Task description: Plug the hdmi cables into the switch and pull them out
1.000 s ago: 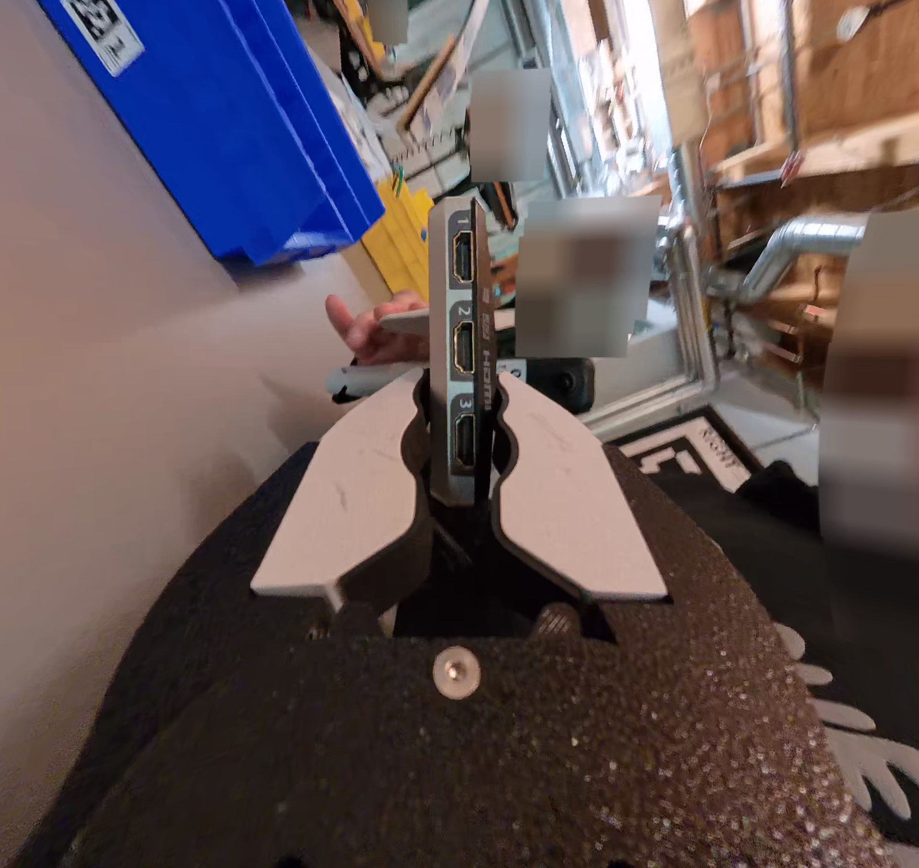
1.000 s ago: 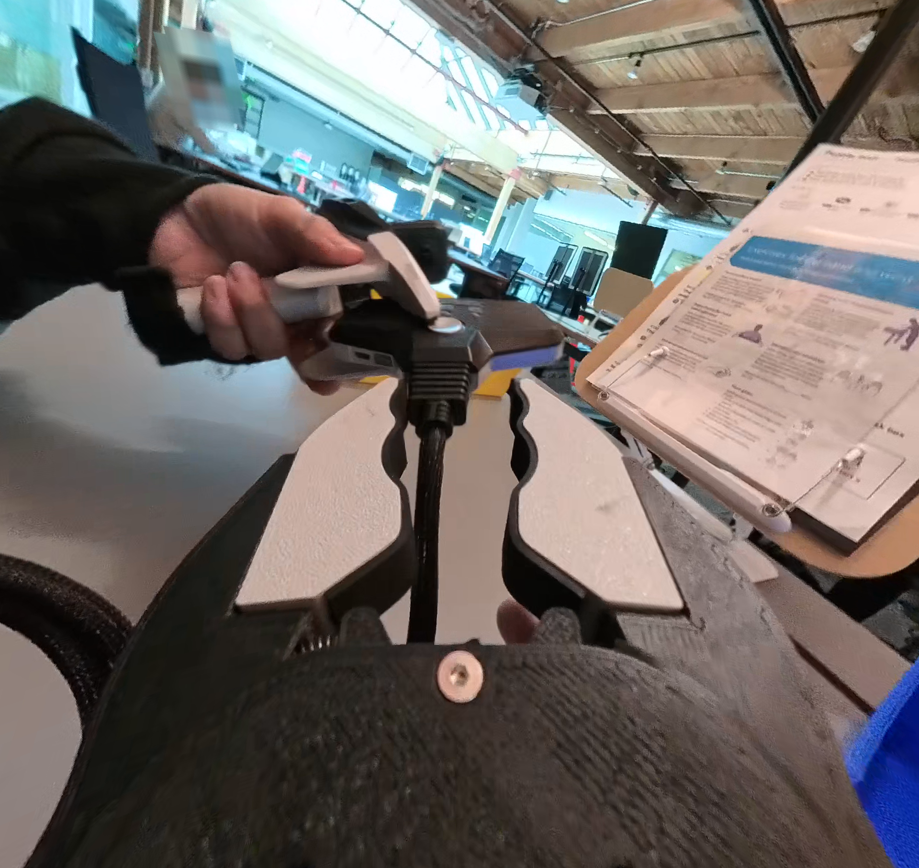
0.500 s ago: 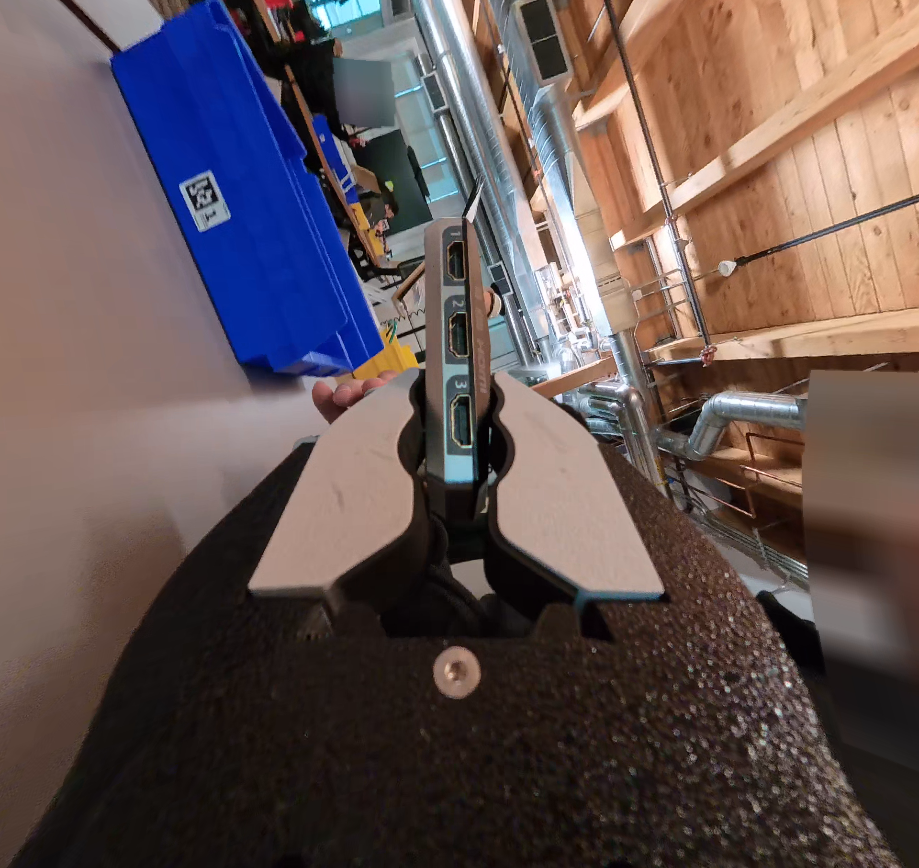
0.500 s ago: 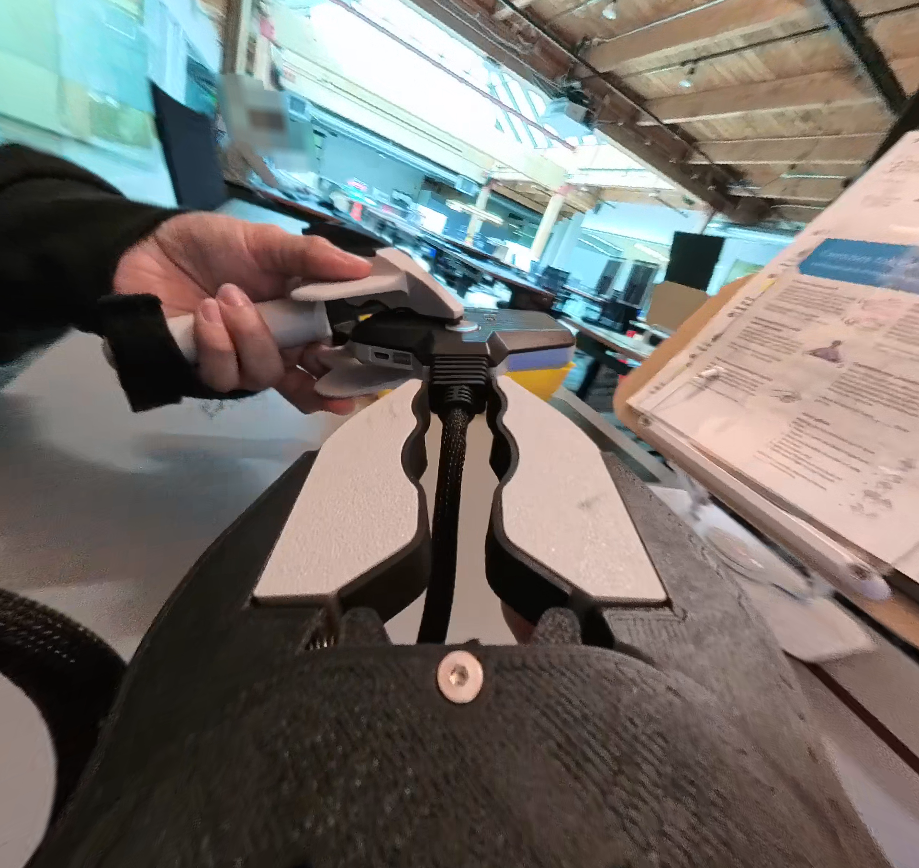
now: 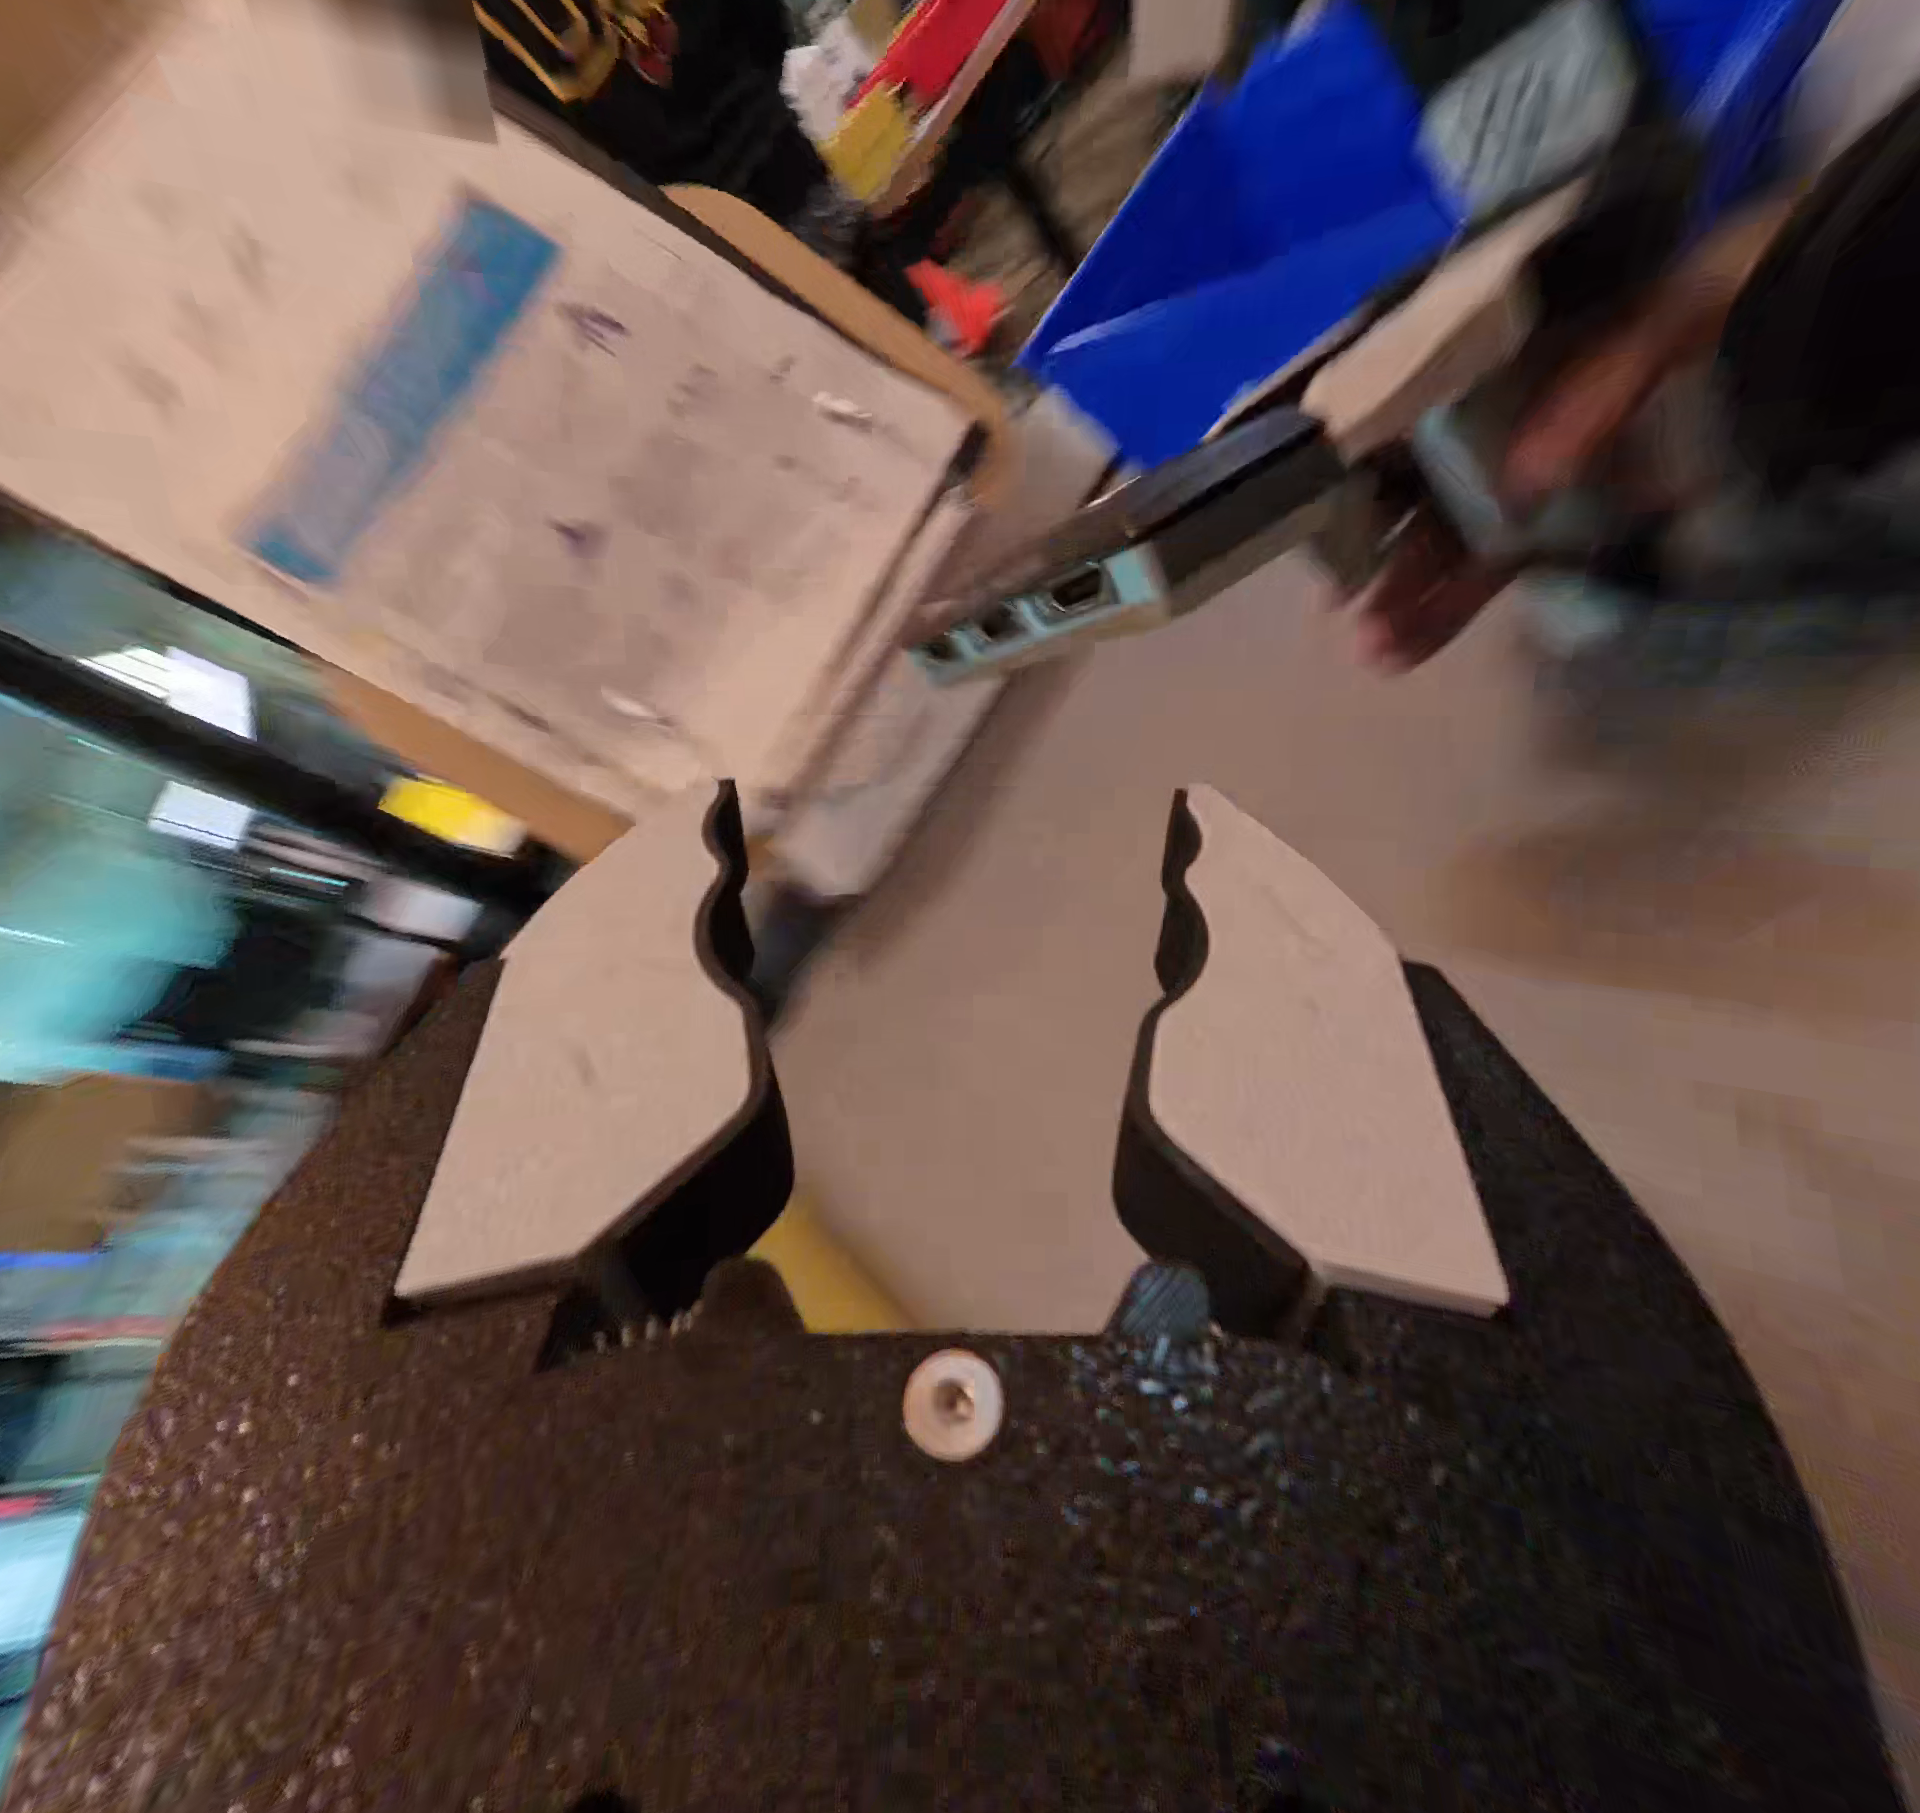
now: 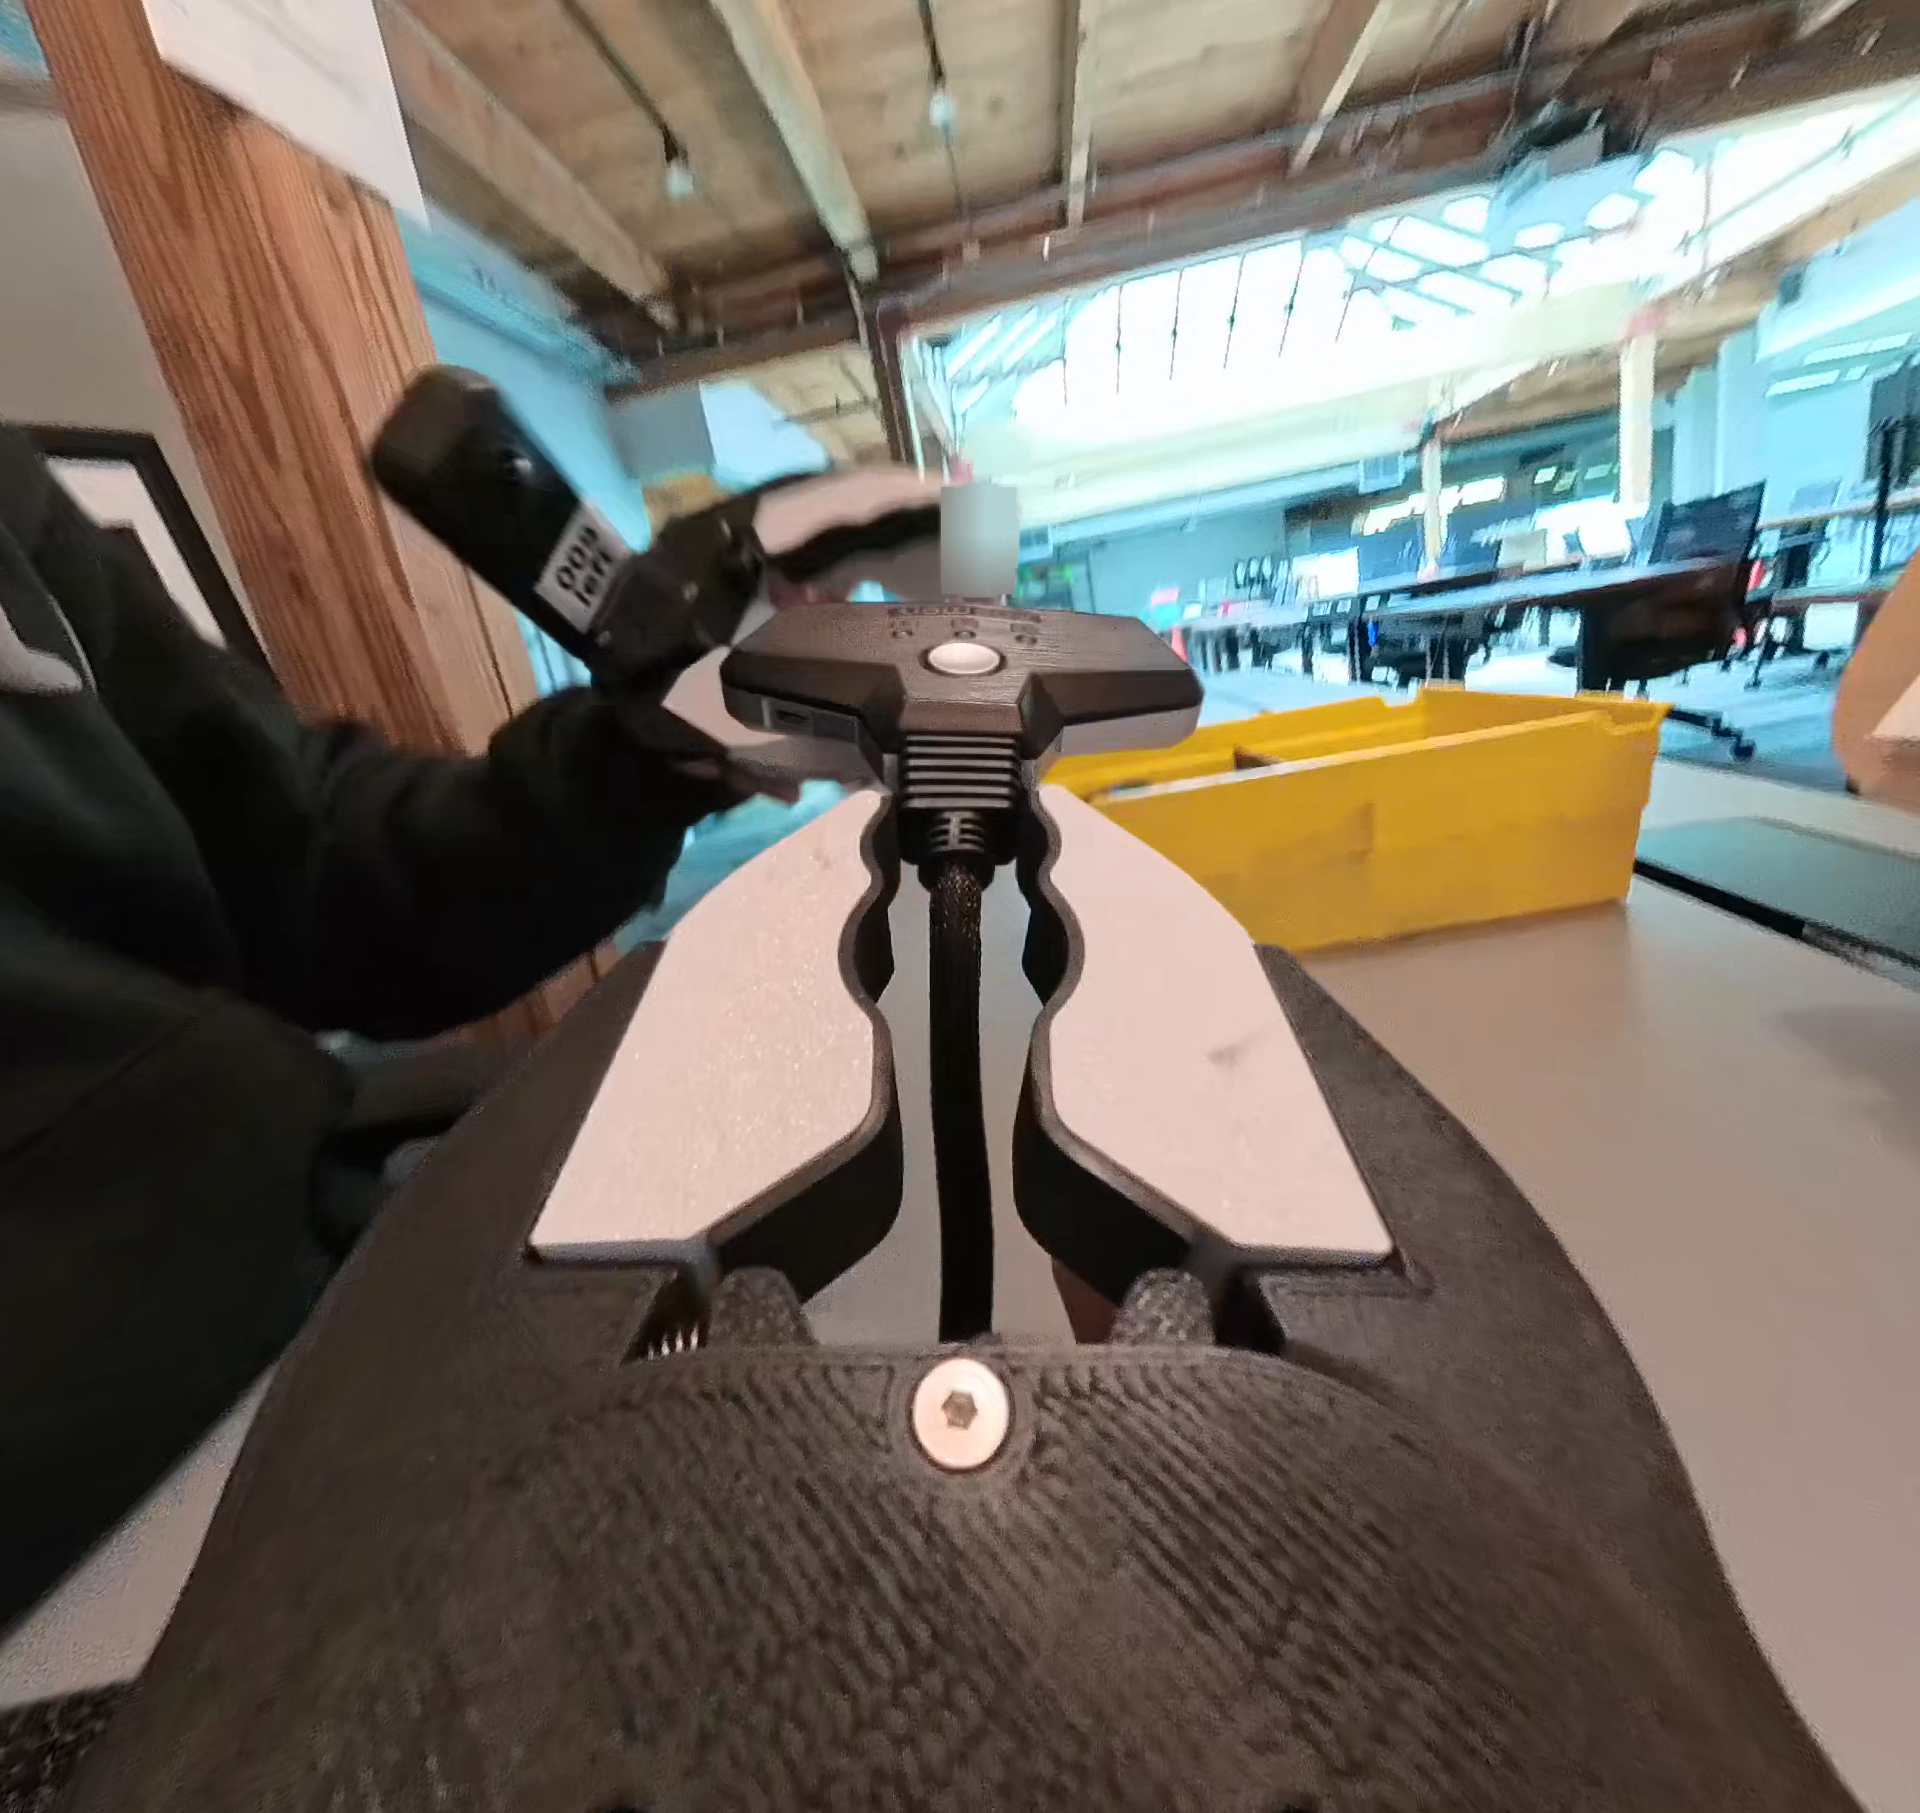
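My right gripper point(image 6: 956, 807) is shut on the ribbed black neck of the hdmi switch point(image 6: 961, 683), where its braided black cable point(image 6: 956, 1036) comes out. The cable runs back between the fingers. The switch is held up above the table, button side up. My left gripper point(image 5: 956, 807) is open and empty, well apart from the switch. In the blurred left wrist view the switch point(image 5: 1049, 610) shows at the upper right with its row of ports empty and facing me. The left gripper's black body point(image 6: 644, 600) shows just left of the switch in the right wrist view.
A yellow bin point(image 6: 1403, 828) stands on the grey table point(image 6: 1610, 1088) behind the switch. A wooden post point(image 6: 260, 361) and a person's black sleeve point(image 6: 208, 880) are at the left. A blue bin point(image 5: 1247, 288) and a clipboard with a paper sheet point(image 5: 520, 433) lie ahead of the left gripper.
My right gripper closed on the switch's neck. My left gripper, shut on the switch half a second ago, has let go, opened wide and swung away. The right gripper now holds the switch alone.
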Motion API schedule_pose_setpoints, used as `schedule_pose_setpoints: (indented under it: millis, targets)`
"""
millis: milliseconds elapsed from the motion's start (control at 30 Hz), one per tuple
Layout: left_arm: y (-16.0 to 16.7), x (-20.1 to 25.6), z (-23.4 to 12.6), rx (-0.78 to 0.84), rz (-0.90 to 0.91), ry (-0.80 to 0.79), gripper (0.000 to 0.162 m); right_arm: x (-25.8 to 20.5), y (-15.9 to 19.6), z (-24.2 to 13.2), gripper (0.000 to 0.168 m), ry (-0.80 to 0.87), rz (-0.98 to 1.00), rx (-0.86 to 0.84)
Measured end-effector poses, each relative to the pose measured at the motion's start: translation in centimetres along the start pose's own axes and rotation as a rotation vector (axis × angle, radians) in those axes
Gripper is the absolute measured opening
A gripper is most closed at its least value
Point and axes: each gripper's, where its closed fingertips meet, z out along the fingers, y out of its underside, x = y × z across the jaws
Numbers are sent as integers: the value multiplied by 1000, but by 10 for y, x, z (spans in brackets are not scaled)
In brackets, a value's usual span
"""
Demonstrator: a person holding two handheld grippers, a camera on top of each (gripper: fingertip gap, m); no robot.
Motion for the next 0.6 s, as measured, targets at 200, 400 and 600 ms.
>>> schedule_pose_setpoints:
  millis: [200,400,600]
  targets:
    - [-9,33,34,-11,612,-46,60,-14,14,6,22,-40,16,-47]
    - [-30,17,50,65,511,-268,36,-5,-10,1,23,84,-97,105]
    - [-29,19,58,109,479,-292,35,-2,-11,-1,24,104,-63,133]
